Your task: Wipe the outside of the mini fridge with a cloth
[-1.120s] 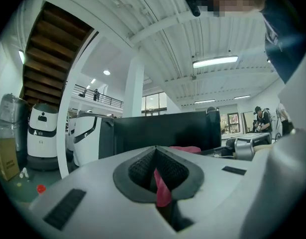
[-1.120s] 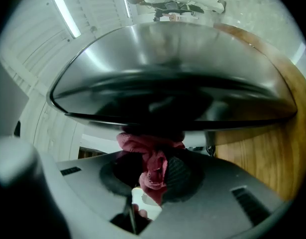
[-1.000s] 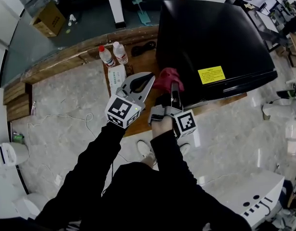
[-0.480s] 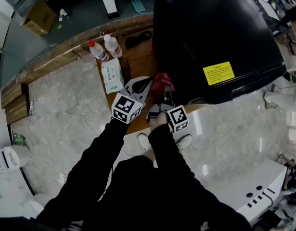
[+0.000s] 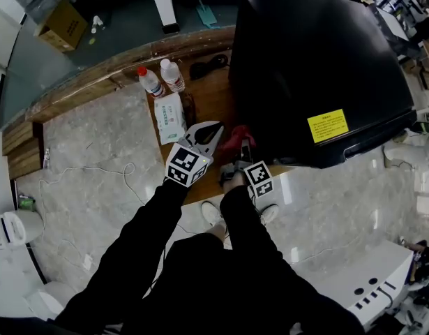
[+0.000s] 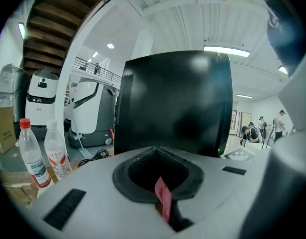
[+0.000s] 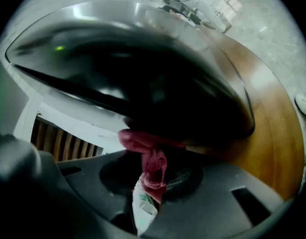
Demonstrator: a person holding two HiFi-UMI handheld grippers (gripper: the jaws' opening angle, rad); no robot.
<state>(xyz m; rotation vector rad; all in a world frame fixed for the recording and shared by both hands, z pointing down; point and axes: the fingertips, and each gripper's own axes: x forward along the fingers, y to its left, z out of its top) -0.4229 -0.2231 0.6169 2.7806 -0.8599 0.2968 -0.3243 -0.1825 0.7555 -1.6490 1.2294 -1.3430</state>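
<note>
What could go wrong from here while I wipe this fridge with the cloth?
The cloth is a small bunched wad in the right gripper, so its hard jaw tips might scrape the glossy mini fridge. The left gripper hangs near two upright bottles on the table; a sideways swing might topple them.

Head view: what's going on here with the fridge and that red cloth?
A person is working with two handheld tools. The right tool is shut on a red cloth and holds it against the lower side of the black mini fridge, which stands on the wooden table. The left tool, jaws together, sits just left of the cloth.
</note>
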